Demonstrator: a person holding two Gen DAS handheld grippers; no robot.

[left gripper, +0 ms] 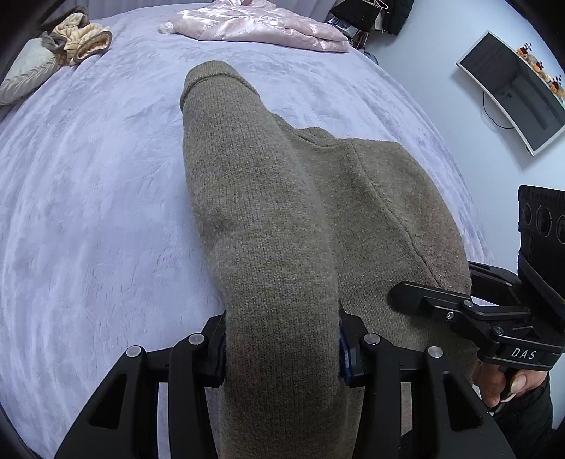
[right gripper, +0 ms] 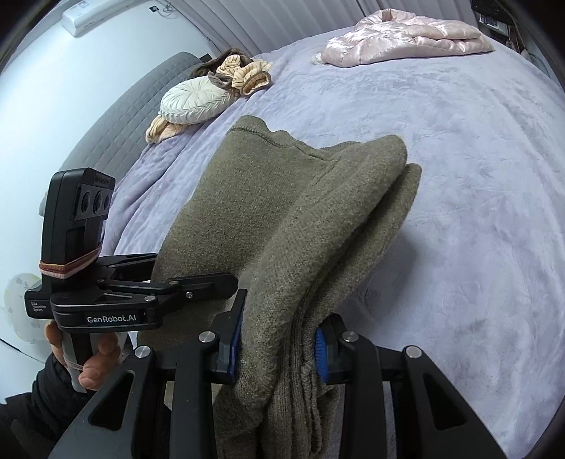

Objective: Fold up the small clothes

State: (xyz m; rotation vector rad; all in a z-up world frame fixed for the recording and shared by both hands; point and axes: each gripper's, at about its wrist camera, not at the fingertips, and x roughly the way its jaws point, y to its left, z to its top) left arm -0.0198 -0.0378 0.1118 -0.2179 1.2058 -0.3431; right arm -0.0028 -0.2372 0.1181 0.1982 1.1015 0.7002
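Left wrist view: left gripper (left gripper: pixel 282 347) pinching 1 olive knit garment (left gripper: pixel 261 197) w/ both pads, cloth draped fwd over 1 lilac bedspread (left gripper: pixel 88 197); right gripper (left gripper: pixel 416 300) at right edge, also on garment; 1 pink jacket (left gripper: pixel 261 28), 1 round cushion (left gripper: pixel 24 76), 1 striped clothes heap (left gripper: pixel 83 40) at far end.

Right wrist view: right gripper (right gripper: pixel 279 349) clamped on same garment's bunched layers, 2 blue pads (right gripper: pixel 319 347) pressing in, left gripper (right gripper: pixel 212 284) gripping its left edge; 1 hand (right gripper: pixel 88 356) on handle.
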